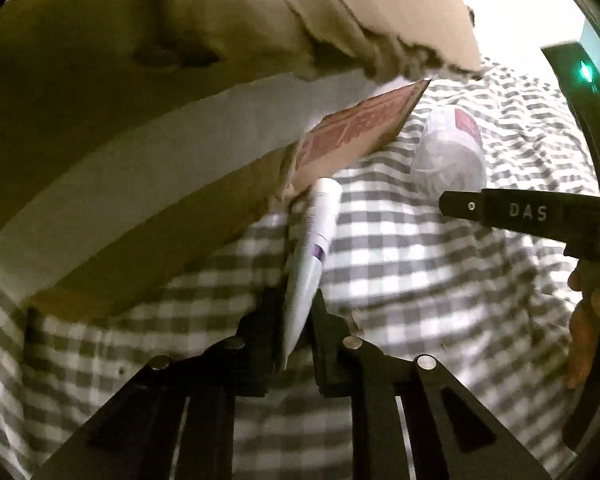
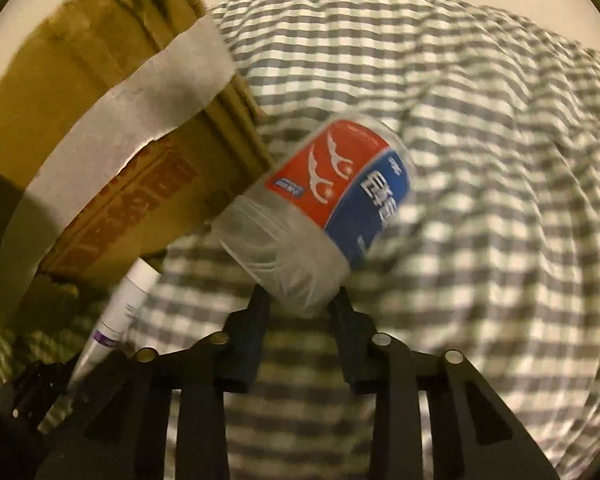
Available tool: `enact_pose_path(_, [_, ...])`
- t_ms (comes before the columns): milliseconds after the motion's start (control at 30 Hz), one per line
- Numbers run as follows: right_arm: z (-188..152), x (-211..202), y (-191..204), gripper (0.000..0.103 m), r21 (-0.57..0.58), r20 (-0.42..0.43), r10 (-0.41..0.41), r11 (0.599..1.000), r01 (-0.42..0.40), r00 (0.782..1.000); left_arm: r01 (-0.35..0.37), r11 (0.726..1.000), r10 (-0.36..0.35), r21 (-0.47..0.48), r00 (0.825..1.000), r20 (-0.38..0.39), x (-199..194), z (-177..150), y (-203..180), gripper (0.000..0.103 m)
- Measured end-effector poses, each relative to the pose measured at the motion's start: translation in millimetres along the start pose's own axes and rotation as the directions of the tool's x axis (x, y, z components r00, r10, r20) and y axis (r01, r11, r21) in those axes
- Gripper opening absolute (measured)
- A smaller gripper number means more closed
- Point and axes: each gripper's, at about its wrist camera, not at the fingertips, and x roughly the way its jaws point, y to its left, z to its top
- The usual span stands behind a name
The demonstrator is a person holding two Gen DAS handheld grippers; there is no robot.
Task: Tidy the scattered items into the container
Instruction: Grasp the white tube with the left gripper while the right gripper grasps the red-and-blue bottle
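Observation:
My left gripper [image 1: 298, 312] is shut on a white tube with a purple band [image 1: 314, 252], held up and pointing at the cardboard box [image 1: 140, 92]. The tube also shows in the right wrist view [image 2: 116, 316]. My right gripper [image 2: 300, 300] is shut on the end of a clear plastic bottle with a red and blue label [image 2: 320, 208], which leans against the corner of the box [image 2: 100, 128]. The bottle [image 1: 448, 148] and the right gripper's finger [image 1: 500, 210] also appear in the left wrist view.
A grey and white checked cloth [image 2: 480, 160] with folds covers the surface under everything. The box has a white tape strip [image 1: 140, 168] and a torn flap [image 1: 400, 32]. A hand [image 1: 592, 312] holds the right gripper at the right edge.

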Motion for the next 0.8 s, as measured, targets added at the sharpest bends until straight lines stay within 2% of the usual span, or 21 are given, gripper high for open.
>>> enact_pose_path(67, [-2.6, -7.0, -9.7, 0.030, 0.046, -0.008, 0.040, 0.998, -0.040, 0.999, 0.021, 0.999, -0.021, -0.026, 1.000, 0.001, -7.1, -2.4, 6.0, 0.014])
enact_pose_path(133, [-2.1, -16.7, -19.3, 0.047, 0.104, 0.012, 0.056, 0.993, -0.057, 0.998, 0.024, 0.999, -0.024, -0.031, 1.000, 0.002, -9.5, -3.3, 7.9, 0.014])
enact_pose_path(167, [-1.2, -20.2, -22.0, 0.062, 0.129, 0.023, 0.066, 0.989, -0.069, 0.998, 0.024, 0.999, -0.024, -0.027, 1.000, 0.003, -10.3, -4.1, 7.7, 0.014])
enact_pose_path(267, [3.4, -28.3, -27.8, 0.069, 0.225, 0.074, 0.130, 0.964, -0.143, 0.989, 0.024, 1.000, -0.024, -0.007, 1.000, 0.004, -7.2, -5.7, 5.0, 0.014])
enact_pose_path(300, [6.0, -27.0, -28.7, 0.075, 0.256, 0.077, 0.132, 0.955, -0.148, 0.988, 0.023, 1.000, -0.023, 0.001, 1.000, -0.001, -4.0, -5.6, 3.8, 0.015])
enact_pose_path(367, [12.7, -16.4, -30.7, 0.077, 0.332, 0.055, 0.118, 0.934, -0.130, 0.991, 0.010, 1.000, -0.009, 0.009, 1.000, -0.024, 6.9, -3.9, 3.0, 0.018])
enact_pose_path(400, [15.3, -8.9, -32.4, 0.077, 0.379, 0.062, 0.153, 0.911, -0.165, 0.986, 0.007, 1.000, -0.007, 0.005, 1.000, -0.025, 10.2, -2.8, 3.7, 0.024])
enact_pose_path(467, [20.3, 5.0, -34.3, 0.077, 0.417, 0.054, 0.180, 0.890, -0.185, 0.982, 0.023, 1.000, -0.022, 0.009, 0.999, -0.031, 18.5, 0.0, 4.6, 0.032])
enact_pose_path(500, [23.5, 13.3, -33.7, 0.077, 0.422, 0.048, 0.188, 0.886, -0.190, 0.981, 0.015, 1.000, -0.014, 0.019, 0.999, -0.031, 21.5, 1.0, 3.9, 0.032])
enact_pose_path(533, [26.5, 21.5, -32.4, 0.077, 0.420, 0.041, 0.190, 0.888, -0.189, 0.981, 0.010, 0.999, -0.009, 0.033, 0.999, -0.033, 24.8, 2.3, 3.1, 0.032])
enact_pose_path(600, [28.5, 30.6, -30.7, 0.079, 0.416, 0.037, 0.159, 0.895, -0.160, 0.987, 0.021, 0.999, -0.020, 0.034, 1.000, -0.017, 26.4, 3.3, 5.5, 0.024])
enact_pose_path(667, [25.7, 31.8, -28.6, 0.073, 0.390, 0.059, 0.140, 0.908, -0.152, 0.988, 0.032, 0.999, -0.032, 0.029, 0.999, -0.016, 26.2, 2.0, 8.8, 0.023])
enact_pose_path(800, [16.1, 17.7, -25.9, 0.072, 0.314, 0.064, 0.090, 0.943, -0.106, 0.994, 0.046, 0.999, -0.046, 0.028, 0.999, -0.013, 16.5, -2.0, 13.2, 0.021])
